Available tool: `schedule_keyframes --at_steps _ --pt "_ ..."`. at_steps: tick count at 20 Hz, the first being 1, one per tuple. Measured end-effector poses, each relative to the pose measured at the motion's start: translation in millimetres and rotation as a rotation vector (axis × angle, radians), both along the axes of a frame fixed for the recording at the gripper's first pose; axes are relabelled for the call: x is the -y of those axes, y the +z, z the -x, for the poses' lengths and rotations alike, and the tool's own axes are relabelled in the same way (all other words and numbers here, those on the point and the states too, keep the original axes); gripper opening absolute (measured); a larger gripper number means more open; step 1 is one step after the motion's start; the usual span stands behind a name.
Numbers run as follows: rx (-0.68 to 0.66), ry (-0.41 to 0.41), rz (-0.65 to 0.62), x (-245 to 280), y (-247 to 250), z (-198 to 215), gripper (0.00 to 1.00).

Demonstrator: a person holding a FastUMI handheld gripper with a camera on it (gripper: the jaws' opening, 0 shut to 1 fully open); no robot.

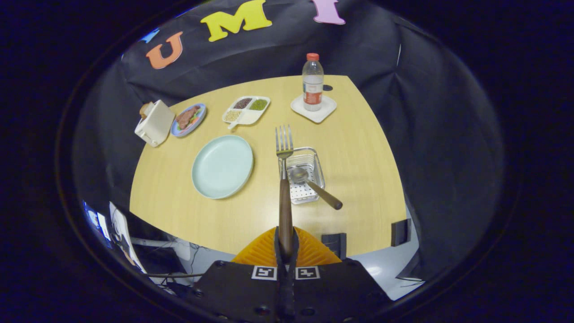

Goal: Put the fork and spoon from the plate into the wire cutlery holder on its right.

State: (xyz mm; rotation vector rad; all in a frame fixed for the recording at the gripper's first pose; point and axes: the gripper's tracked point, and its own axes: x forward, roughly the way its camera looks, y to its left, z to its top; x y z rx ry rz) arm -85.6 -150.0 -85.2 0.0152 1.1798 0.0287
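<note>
Gripper view, looking down over a pale wooden table (358,197) from well above. Tongs (285,244) at bottom centre, pressed together on the dark wooden handle of the fork (284,179), held with tines pointing up the frame and away from the camera. Fork lifted clear of the table, its head lying in the picture over the left rim of the wire cutlery holder (306,177) at centre frame; true height above the holder hard to judge. Spoon (314,185) already in that holder, bowl inside the basket, handle leaning out over the lower right rim. Light green plate (223,166) just left of the holder, bare. Further up the frame: a divided snack tray (246,110), a small plate of food (189,119) and a white box-like item (154,123) at upper left, a water bottle (312,82) on a white coaster (314,109) at upper centre. Step in hand, by the look of it: second half of the job, fork carried across and due for the holder. Next move likely calls for tipping the fork so one end points down into the basket, shifting slightly right to clear the rim and the spoon bowl, lowering, then parting the tongs. Risk worth minding: tines catching the wire edge or knocking the spoon handle.
</note>
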Motion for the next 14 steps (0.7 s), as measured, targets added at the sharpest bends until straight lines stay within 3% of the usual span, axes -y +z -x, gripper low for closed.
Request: schedule_keyframes --at_steps 3,12,14 --pt "-0.037 0.019 0.027 6.3 -8.5 -0.2 0.0" --pt "-0.089 -0.026 0.014 10.8 -22.3 -1.0 0.0" --pt "-0.097 -0.045 0.007 13.0 -24.5 -1.5 0.05"
